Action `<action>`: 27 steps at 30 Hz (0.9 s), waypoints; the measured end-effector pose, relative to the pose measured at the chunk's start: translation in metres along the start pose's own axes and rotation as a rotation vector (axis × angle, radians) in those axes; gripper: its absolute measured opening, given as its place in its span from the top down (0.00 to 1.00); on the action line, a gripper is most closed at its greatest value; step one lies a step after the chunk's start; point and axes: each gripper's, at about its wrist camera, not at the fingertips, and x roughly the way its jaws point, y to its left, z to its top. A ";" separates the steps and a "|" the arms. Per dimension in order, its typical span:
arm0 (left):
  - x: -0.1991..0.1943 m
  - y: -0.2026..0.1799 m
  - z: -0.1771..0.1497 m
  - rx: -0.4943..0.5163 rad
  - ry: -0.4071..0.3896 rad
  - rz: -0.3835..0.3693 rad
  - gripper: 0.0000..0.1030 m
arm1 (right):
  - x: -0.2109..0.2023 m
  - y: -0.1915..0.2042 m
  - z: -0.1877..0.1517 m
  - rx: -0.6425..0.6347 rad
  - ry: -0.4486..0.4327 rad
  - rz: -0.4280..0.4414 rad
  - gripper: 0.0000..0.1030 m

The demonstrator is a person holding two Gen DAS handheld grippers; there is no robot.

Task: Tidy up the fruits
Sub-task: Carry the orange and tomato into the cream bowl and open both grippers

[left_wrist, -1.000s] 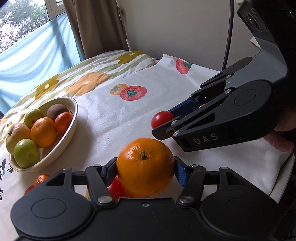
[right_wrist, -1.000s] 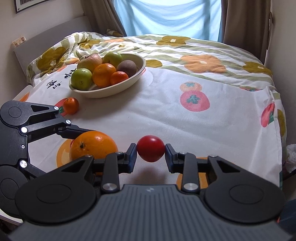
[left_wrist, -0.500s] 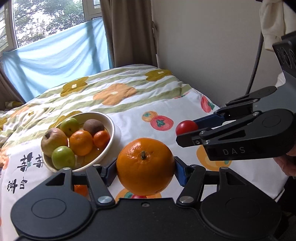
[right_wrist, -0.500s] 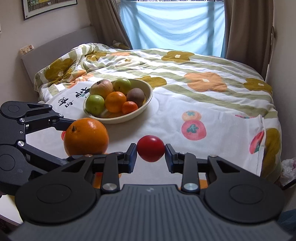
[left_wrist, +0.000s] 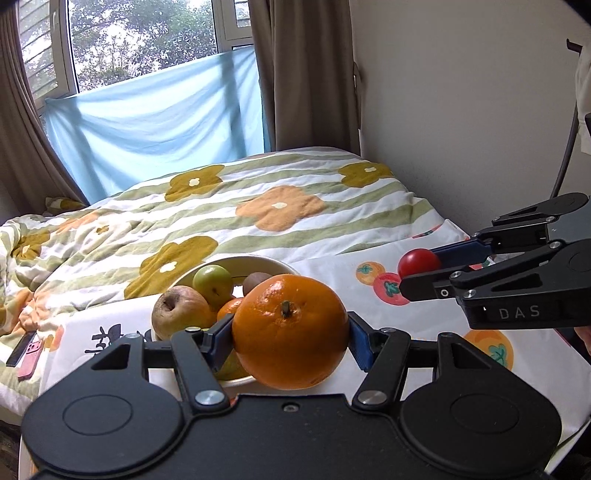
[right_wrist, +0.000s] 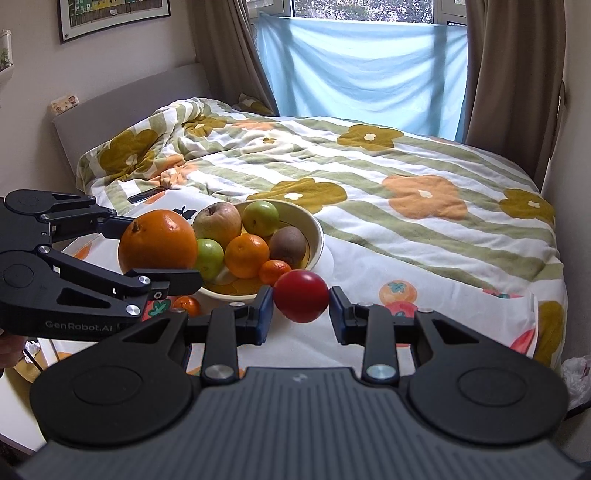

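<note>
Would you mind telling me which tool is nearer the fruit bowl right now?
Left. The left tool holds the big orange at the bowl's near-left rim; the right tool sits farther back.

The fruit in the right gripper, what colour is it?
Red: a small, smooth, glossy red fruit, seen best in the right wrist view.

1. Left wrist view: set just behind its own fingers (left_wrist: 218, 341), facing across the bed (left_wrist: 295, 206) toward the window (left_wrist: 140, 40); right wall alongside.
2. Right wrist view: same low, close stance behind its fingers (right_wrist: 264, 314); facing window (right_wrist: 369, 7) and headboard (right_wrist: 122, 110).
3. Shared: fruit bowl (left_wrist: 258, 261) (right_wrist: 316, 229), bed, blue curtain (left_wrist: 155, 122) (right_wrist: 362, 70); each view catching the other gripper at its edge.
</note>
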 end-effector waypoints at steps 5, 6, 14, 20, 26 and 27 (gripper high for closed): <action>0.025 0.017 0.001 0.018 0.016 0.002 0.36 | 0.022 0.003 0.014 0.013 0.012 -0.007 0.54; 0.028 0.021 0.001 0.017 0.020 0.001 0.36 | 0.026 0.003 0.017 0.014 0.015 -0.008 0.54; 0.062 0.047 0.013 0.039 0.036 -0.020 0.36 | 0.070 0.005 0.043 0.026 0.029 -0.018 0.54; 0.096 0.066 0.029 0.063 0.045 -0.046 0.36 | 0.102 0.001 0.061 0.053 0.036 -0.034 0.54; 0.128 0.079 0.036 0.066 0.080 -0.063 0.36 | 0.127 -0.007 0.072 0.085 0.049 -0.054 0.54; 0.132 0.079 0.037 0.076 0.084 -0.064 0.35 | 0.129 -0.008 0.073 0.087 0.050 -0.057 0.54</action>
